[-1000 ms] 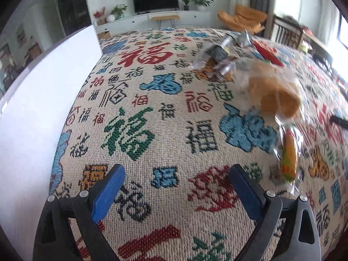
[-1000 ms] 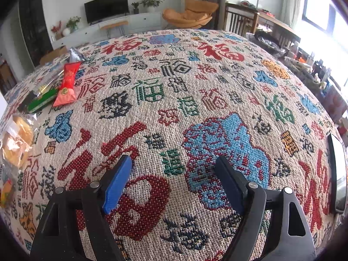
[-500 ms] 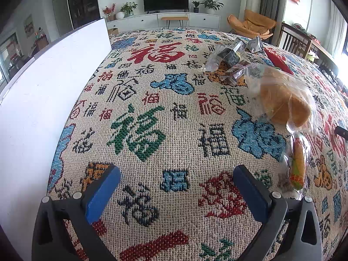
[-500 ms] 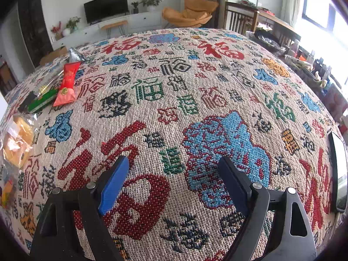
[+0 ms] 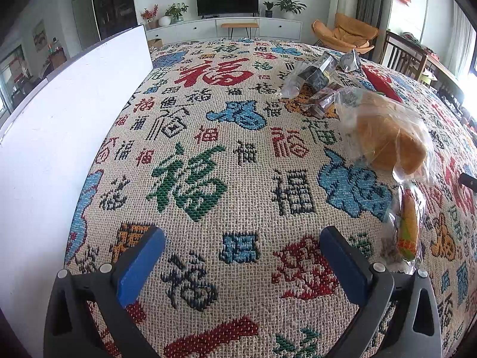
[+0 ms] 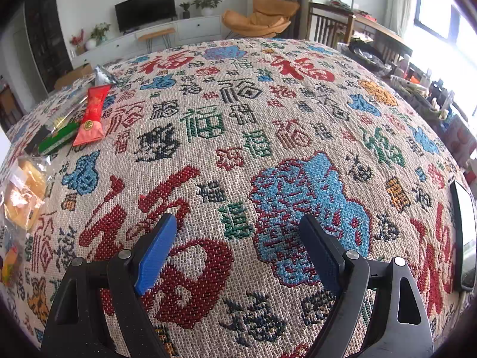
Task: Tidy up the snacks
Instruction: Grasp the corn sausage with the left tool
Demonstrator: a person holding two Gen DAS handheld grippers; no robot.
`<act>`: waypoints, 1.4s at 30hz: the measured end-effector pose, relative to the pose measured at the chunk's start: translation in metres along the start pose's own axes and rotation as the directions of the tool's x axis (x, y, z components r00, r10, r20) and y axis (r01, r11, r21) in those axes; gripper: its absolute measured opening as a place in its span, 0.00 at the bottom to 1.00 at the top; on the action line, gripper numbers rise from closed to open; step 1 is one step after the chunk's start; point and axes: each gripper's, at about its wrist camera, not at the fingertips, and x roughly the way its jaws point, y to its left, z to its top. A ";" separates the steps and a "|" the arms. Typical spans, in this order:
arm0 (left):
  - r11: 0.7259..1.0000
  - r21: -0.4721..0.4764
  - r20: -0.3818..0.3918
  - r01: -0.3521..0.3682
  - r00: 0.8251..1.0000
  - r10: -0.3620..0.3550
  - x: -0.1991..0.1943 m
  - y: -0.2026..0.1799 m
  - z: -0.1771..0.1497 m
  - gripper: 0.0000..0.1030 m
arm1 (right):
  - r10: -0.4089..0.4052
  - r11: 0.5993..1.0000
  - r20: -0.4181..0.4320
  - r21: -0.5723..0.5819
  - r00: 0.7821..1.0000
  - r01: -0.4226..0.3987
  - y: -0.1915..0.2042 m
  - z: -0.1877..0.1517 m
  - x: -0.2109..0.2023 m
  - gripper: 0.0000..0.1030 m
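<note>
Both hand-held grippers hover over the patterned table [image 5: 208, 155] with nothing between their fingers: the left hand-held gripper [image 5: 241, 264] and the right hand-held gripper [image 6: 238, 250] have just been opening and now stand wide. The snacks lie in a loose cluster: a bagged bun [image 5: 387, 143], a small orange packet [image 5: 408, 229] just below it, a red packet [image 6: 92, 116] beside a green one [image 6: 56, 141]. Best start is likely the nearest packet; straddle it squarely and pinch the wrapper's body, not the slack film
</note>
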 end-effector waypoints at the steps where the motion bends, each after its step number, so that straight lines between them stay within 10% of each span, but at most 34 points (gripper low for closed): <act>1: 1.000 0.000 0.000 0.000 1.000 0.000 0.000 0.000 0.000 1.00 | 0.000 1.000 0.000 0.000 1.000 0.000 0.000 0.000 0.000 0.84; 23: 0.997 0.028 0.004 0.069 0.998 -0.070 -0.003 -0.001 0.000 1.00 | -0.001 1.000 0.000 0.000 1.000 0.001 0.000 0.000 0.000 0.84; 31: 0.897 0.135 -0.008 0.420 0.906 -0.423 -0.044 -0.031 0.010 0.99 | -0.001 1.000 0.000 0.000 1.000 0.001 0.000 0.000 0.000 0.84; 36: 0.819 0.493 -0.136 0.293 0.956 -0.260 -0.033 -0.118 0.013 0.99 | -0.002 1.000 0.000 0.000 1.000 0.002 0.000 0.000 0.000 0.84; 42: 0.858 0.398 -0.249 0.325 0.938 -0.240 -0.001 -0.123 0.020 0.68 | -0.002 1.000 0.000 0.000 1.000 0.002 0.000 0.000 0.000 0.84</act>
